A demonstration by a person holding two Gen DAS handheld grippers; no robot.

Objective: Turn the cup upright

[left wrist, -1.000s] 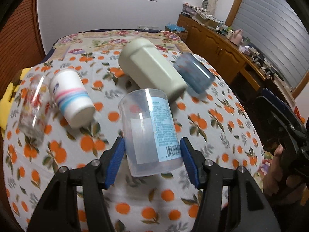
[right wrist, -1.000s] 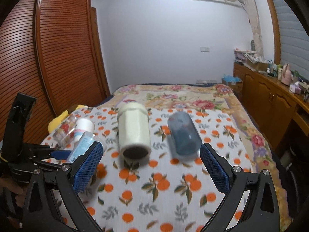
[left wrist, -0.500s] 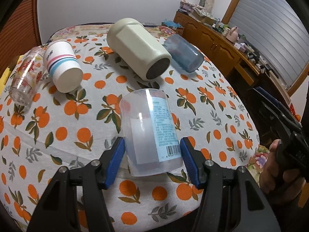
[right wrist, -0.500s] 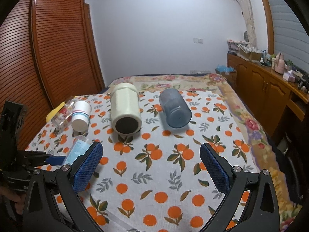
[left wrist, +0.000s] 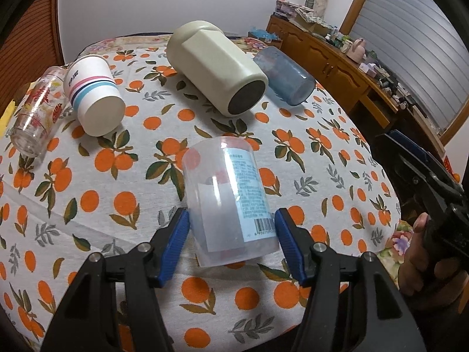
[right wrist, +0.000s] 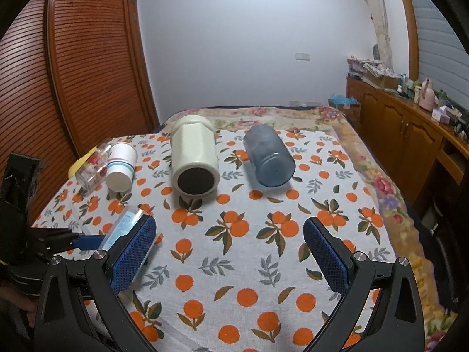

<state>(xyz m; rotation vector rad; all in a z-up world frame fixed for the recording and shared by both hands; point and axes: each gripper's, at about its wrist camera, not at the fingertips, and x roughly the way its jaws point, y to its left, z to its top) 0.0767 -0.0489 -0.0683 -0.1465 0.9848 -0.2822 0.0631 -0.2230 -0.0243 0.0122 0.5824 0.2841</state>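
Observation:
My left gripper (left wrist: pixel 233 236) is shut on a clear plastic cup with a blue label (left wrist: pixel 227 199), holding it near its wide end just above the orange-print cloth (left wrist: pixel 123 205). The cup also shows in the right wrist view (right wrist: pixel 123 228), partly hidden behind my right gripper's left finger. My right gripper (right wrist: pixel 230 252) is open and empty over the cloth's near side. It shows in the left wrist view at the right edge (left wrist: pixel 422 173), held by a hand.
Lying on their sides at the back of the cloth are a cream faceted mug (right wrist: pixel 195 155), a blue translucent cup (right wrist: pixel 269 157), a striped paper cup (right wrist: pixel 120 167) and a printed glass (right wrist: pixel 92 167). A wooden sideboard (right wrist: pixel 410 123) stands right, a slatted wardrobe (right wrist: pixel 73 73) left.
The left gripper has kept its hold on the clear cup while both views pulled back toward the table's near edge. The right gripper has stayed open.

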